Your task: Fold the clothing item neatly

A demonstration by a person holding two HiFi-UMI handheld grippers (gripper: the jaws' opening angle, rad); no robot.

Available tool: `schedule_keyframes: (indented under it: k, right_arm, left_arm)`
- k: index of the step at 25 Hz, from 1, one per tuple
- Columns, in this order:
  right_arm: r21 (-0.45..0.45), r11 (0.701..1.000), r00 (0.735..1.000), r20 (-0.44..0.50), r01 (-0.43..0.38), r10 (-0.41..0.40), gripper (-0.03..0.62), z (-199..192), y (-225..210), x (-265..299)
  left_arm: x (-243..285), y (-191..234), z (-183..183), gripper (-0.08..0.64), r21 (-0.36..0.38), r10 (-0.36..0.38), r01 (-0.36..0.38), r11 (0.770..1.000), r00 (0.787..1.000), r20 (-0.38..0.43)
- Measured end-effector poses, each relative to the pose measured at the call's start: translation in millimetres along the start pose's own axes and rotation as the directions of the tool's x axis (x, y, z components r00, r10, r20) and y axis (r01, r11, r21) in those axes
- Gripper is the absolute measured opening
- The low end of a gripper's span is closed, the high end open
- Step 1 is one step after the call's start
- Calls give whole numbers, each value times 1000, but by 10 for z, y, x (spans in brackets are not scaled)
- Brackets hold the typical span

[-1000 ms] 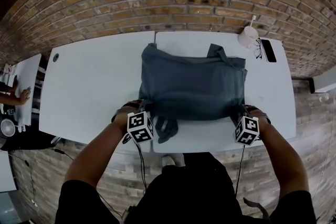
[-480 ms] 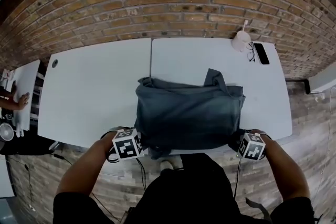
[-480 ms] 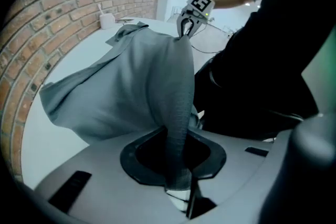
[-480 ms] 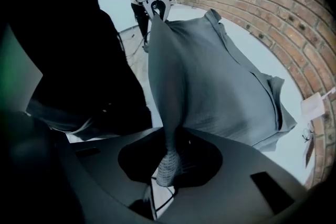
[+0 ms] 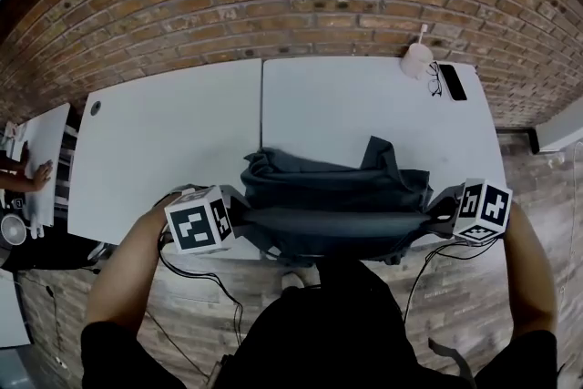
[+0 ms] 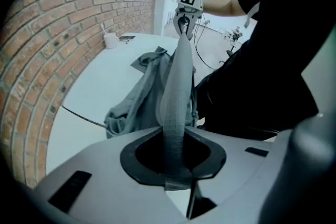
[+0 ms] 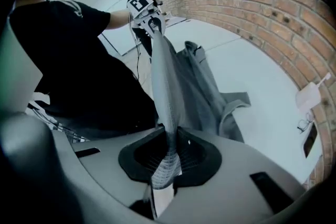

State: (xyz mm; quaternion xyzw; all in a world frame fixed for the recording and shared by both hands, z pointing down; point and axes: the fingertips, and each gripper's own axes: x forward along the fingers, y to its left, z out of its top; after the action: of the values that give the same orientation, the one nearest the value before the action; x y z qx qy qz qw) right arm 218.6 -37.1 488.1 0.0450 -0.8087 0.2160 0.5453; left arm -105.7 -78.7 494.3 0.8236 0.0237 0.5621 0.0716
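Left gripper (image 5: 232, 212) and right gripper (image 5: 446, 207), jaws having just been closing, each clamped the grey garment (image 5: 332, 205), taut above the table's (image 5: 346, 105) 6 o'clock edge. Gripper views alone showed fabric pinched between the jaws. The head view alone showed both grippers, at the garment's 9 and 3 o'clock.

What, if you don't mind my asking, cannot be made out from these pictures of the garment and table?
- Head view: what kind of garment it is; it is bunched in folds.
- Head view: where the left gripper and right gripper pinch the cloth; their marker cubes cover it.
- Head view: what stands in the white cup; too small.
- Head view: the table near edge, covered by cloth and the person's torso.
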Motion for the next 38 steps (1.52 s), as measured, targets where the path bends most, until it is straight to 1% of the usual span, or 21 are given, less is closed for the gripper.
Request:
schedule_keyframes:
  k: [4,7,10,14,16,18,19,21,24,26,27,29,30,31,32,33,34,35,36,37,38]
  right_arm:
    - [86,992,993,61,93,-98,48,103,-529,-179]
    - [156,980,988,63,127,-138,48,76,-884,-102]
    - [214,964,985,42,155,-167,48,-10,-1212,100]
    - [295,940,983,13,172,-184,48,-141,-1550,361]
    - [307,932,979,-10,195,-201,48,-175,-1694,459]
    - [305,927,976,-45,219,-215,49,-218,-1818,576]
    - [308,924,974,-64,226,-217,49,-243,-1866,646]
    - [334,915,974,-91,227,-209,49,-294,-1924,802]
    - [384,897,976,-84,219,-202,53,-331,-1965,915]
    - [384,888,966,-62,254,-250,131,-355,-2030,861]
    - [386,880,958,-42,278,-285,176,-375,-2065,816]
    - [419,851,934,19,316,-357,267,-416,-2127,683]
    - [446,834,918,62,325,-391,293,-414,-2144,586]
    - [475,818,900,113,324,-422,303,-389,-2140,472]
    - [502,806,878,169,314,-448,304,-347,-2105,346]
    - [524,797,854,226,299,-469,303,-298,-2042,213]
    - [543,791,826,282,282,-488,302,-247,-1958,76]
    - [561,785,792,338,264,-508,302,-193,-1859,-67]
    - [581,776,749,394,246,-532,302,-136,-1752,-216]
    - [603,764,695,450,228,-562,302,-80,-1639,-371]
    - [628,749,627,501,211,-596,302,-24,-1519,-530]
  left_arm:
    - [-47,569,203,63,9,76,-75,997,997,-22]
    - [52,1001,288,63,-15,120,-121,993,992,-40]
    - [243,1347,311,64,-34,161,-164,986,983,-87]
    - [636,1656,268,63,-27,188,-194,981,970,-153]
    - [812,1786,224,64,-60,182,-194,979,969,-167]
    - [965,1861,174,64,-102,158,-178,979,971,-179]
    - [1028,1900,176,64,-109,158,-179,978,971,-179]
    - [1145,1949,191,66,-100,174,-194,976,967,-186]
    - [1272,1944,135,70,-82,202,-225,971,954,-222]
    - [1260,1998,121,96,-90,241,-263,961,950,-199]
    - [1217,2050,107,144,-113,266,-288,951,948,-176]
    - [1058,2190,71,275,-194,325,-342,920,939,-113]
    - [956,2251,56,325,-250,349,-356,900,934,-73]
    - [860,2279,43,356,-314,364,-353,881,931,-25]
    - [759,2282,27,360,-374,380,-343,862,925,27]
    - [639,2275,-1,360,-422,405,-340,840,911,73]
    - [504,2257,-46,360,-461,438,-344,818,892,112]
    - [359,2225,-111,357,-497,474,-351,794,869,144]
    - [204,2176,-192,323,-538,514,-357,764,840,173]
    - [39,2111,-281,241,-586,560,-359,726,803,202]
    - [-136,2025,-367,158,-641,610,-352,682,757,233]
